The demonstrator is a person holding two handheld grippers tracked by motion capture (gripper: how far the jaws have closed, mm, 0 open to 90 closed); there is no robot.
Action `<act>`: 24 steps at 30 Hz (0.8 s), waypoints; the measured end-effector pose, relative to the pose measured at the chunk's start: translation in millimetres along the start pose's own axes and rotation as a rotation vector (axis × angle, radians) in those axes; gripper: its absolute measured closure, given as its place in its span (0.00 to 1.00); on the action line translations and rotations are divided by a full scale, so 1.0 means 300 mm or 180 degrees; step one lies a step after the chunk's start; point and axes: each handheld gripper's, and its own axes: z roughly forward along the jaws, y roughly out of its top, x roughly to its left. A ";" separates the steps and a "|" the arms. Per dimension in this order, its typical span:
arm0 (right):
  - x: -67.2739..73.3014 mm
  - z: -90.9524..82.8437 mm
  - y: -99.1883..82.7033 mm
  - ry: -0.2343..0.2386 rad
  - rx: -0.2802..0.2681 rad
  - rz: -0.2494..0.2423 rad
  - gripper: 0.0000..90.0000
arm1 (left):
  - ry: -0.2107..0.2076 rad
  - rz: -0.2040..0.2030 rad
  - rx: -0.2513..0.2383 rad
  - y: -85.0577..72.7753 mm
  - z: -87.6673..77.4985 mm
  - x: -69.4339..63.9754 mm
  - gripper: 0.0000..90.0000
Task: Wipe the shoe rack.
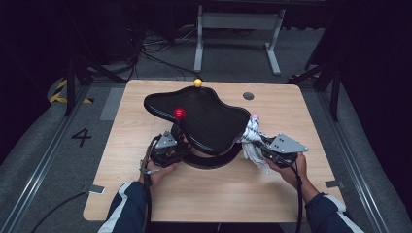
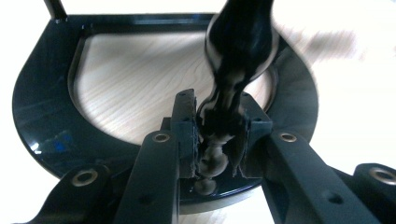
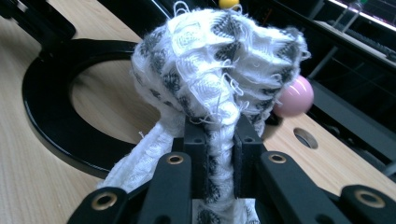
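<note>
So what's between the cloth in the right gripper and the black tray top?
Nothing lies between them: in the high view the white cloth bunches right against the edge of the black tray top, just under the pink ball.

Near edge of the table (image 1: 209, 199) lies bare between the two forearms, easy to pass. Farther in, the black stand (image 1: 204, 121) with its red ball (image 1: 179, 113) blocks the middle; bare wood flanks both sides.
</note>
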 end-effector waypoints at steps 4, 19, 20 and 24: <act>0.007 -0.005 0.019 0.0004 -0.0078 -0.0015 0.89 | -0.0040 -0.0063 -0.0001 -0.008 0.013 0.006 0.81; 0.132 -0.068 0.160 0.0266 -0.0493 -0.0392 0.89 | -0.0084 -0.0079 -0.0017 -0.024 0.024 0.016 0.81; 0.138 -0.071 0.167 0.0278 -0.0515 -0.0392 0.89 | -0.0083 -0.0113 -0.0001 -0.025 0.025 0.013 0.81; 0.159 -0.082 0.191 0.0270 -0.0554 -0.0458 0.88 | -0.0046 -0.0051 0.0034 -0.025 0.030 0.012 0.82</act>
